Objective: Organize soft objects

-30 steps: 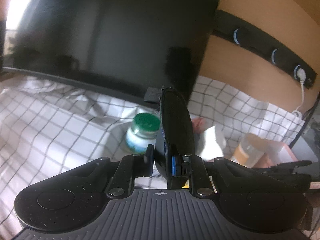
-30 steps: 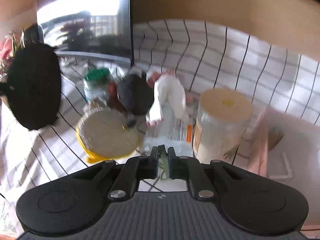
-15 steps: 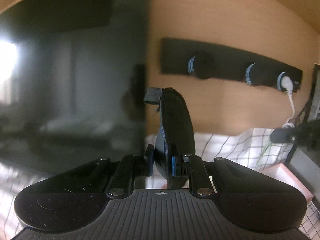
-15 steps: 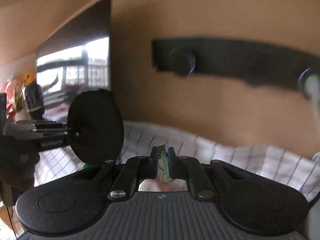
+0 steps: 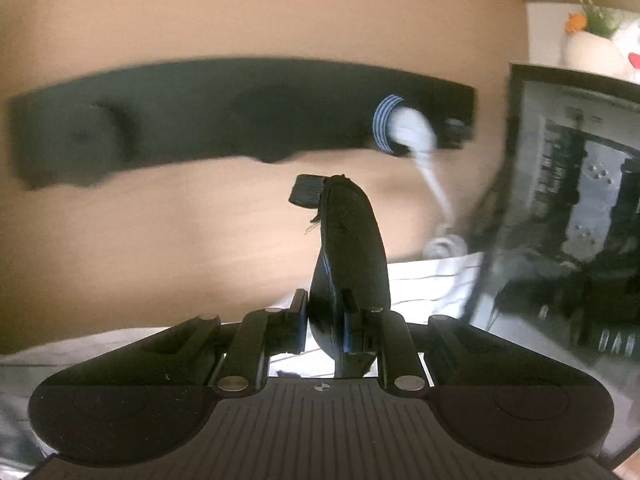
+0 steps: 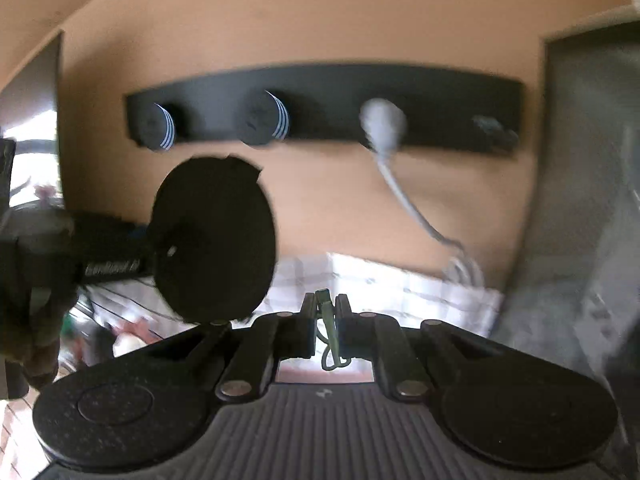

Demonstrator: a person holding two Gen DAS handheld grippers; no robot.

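My left gripper (image 5: 325, 320) is shut on a flat round black pouch (image 5: 348, 248), held edge-on and upright in the air; a small black tab sticks out at its top. In the right wrist view the same pouch (image 6: 214, 240) shows as a black disc at the left, held by the left gripper (image 6: 160, 256). My right gripper (image 6: 324, 322) is shut on a thin green cord or loop (image 6: 330, 340) that hangs down between the fingers. Both grippers are raised and face the wooden wall.
A black socket strip (image 6: 320, 104) with a white plug and cable (image 6: 384, 128) runs across the wall. A dark monitor (image 5: 576, 216) stands at the right. The checked cloth (image 6: 400, 280) covers the table below; blurred items lie at the lower left (image 6: 124, 340).
Both grippers have lifted off the cluttered table and swung right toward the wall, each keeping its hold. The jars and table items have dropped out of view.
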